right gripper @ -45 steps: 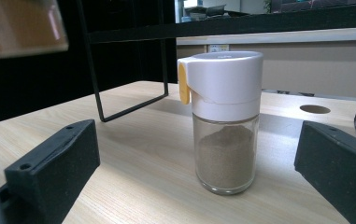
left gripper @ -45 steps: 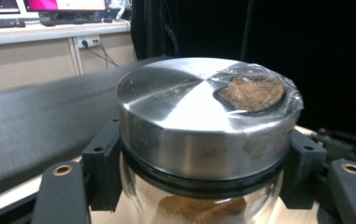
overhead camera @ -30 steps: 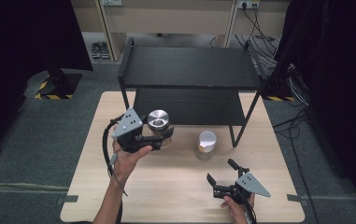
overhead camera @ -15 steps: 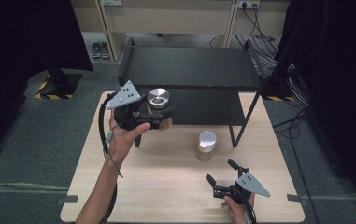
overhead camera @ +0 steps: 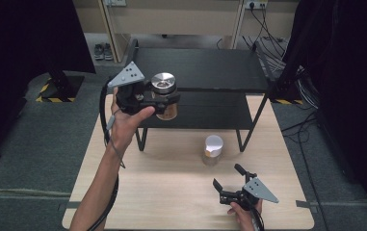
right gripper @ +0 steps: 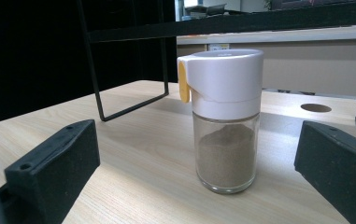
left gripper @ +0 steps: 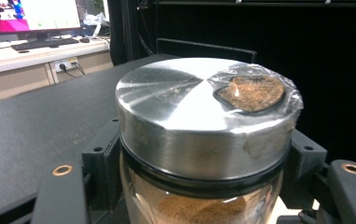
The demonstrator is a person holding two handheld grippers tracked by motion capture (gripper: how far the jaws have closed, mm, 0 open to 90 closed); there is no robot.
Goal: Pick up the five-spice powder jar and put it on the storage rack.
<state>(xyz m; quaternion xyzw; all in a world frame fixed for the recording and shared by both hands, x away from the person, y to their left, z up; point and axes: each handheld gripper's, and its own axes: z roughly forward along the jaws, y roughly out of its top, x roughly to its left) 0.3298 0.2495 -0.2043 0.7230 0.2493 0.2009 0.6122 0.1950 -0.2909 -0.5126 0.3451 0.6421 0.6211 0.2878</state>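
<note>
Over toward the left end of the black shelf rack point(overhead camera: 205, 67), the person's left hand point(overhead camera: 125, 120) holds the left gripper point(overhead camera: 164, 101) up in the air, level with the rack's top board. Its black jaws are clamped on a glass jar point(overhead camera: 164, 103), gripping the clear wall just under the lid. That lid is a round, flat cap point(left gripper: 199, 112) of brushed steel, with a patch of crinkled clear film stuck near one edge over something brown. Through the glass shows a fine brown powder. A grey three-cornered plate sits on top of the gripper, and a cable trails down along the forearm.

Before the rack, near its right front leg, a small shaker point(overhead camera: 213, 149) stands upright on the pale wood-grain table point(overhead camera: 171, 192). It has a smooth white plastic top with a yellow tab on one side, and a clear glass body part-filled with greyish-brown powder.

Right of the shaker and nearer the table's front edge, the right gripper point(overhead camera: 227, 178) rests low in the right hand point(overhead camera: 241, 214), its blocky black jaws spread wide with nothing between them, aimed at the shaker.
</note>
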